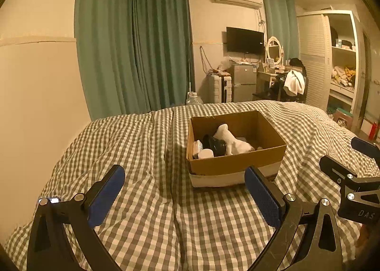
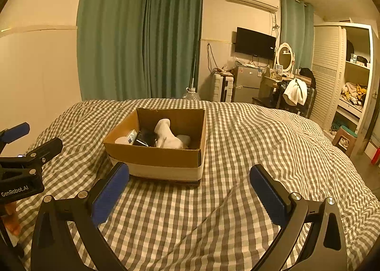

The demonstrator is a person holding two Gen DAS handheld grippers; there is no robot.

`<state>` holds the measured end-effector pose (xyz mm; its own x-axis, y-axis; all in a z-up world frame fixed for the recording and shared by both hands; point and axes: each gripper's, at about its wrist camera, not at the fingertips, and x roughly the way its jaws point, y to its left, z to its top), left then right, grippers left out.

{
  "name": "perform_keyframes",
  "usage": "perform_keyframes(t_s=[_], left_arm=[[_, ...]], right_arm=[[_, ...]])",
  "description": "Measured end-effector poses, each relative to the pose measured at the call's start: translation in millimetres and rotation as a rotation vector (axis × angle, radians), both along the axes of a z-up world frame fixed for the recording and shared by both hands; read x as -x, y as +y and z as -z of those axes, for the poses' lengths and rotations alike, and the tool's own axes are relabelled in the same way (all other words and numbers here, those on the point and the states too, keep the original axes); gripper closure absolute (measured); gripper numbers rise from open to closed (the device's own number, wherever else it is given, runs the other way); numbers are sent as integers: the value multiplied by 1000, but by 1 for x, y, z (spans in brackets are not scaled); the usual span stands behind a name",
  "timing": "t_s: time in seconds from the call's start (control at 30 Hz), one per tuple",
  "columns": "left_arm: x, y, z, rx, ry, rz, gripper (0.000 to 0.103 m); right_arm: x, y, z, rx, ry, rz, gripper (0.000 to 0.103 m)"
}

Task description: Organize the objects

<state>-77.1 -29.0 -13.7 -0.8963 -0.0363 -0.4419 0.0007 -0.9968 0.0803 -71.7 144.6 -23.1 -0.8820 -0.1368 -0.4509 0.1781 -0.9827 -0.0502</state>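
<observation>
An open cardboard box [image 1: 237, 164] [image 2: 154, 157] sits on the checked bed cover. Inside lie a white plush toy [image 1: 231, 140] [image 2: 167, 136], a dark object [image 1: 217, 146] [image 2: 146, 139], a small carton [image 1: 197, 147] [image 2: 131, 136] and a white round item [image 1: 206, 153] [image 2: 123, 140]. My left gripper [image 1: 184, 176] is open and empty, just in front of the box. My right gripper [image 2: 188, 177] is open and empty, in front of the box's right corner. Each gripper shows at the edge of the other's view: the right one [image 1: 349, 152], the left one [image 2: 38, 138].
The bed [image 2: 249, 152] fills the foreground, with a wall on the left and green curtains [image 1: 135, 45] behind. A water jug [image 1: 193, 100], a suitcase, a small fridge [image 2: 247, 84], a dressing table and an open wardrobe [image 2: 349, 76] stand beyond. A stool [image 2: 342, 138] stands at right.
</observation>
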Motion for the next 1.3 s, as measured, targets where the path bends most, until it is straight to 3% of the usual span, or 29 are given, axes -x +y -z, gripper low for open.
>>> perform_keyframes(t_s=[1.3], left_arm=[[-3, 3, 4, -1, -7, -1, 0]], right_arm=[[1, -2, 2, -7, -18, 4, 1]])
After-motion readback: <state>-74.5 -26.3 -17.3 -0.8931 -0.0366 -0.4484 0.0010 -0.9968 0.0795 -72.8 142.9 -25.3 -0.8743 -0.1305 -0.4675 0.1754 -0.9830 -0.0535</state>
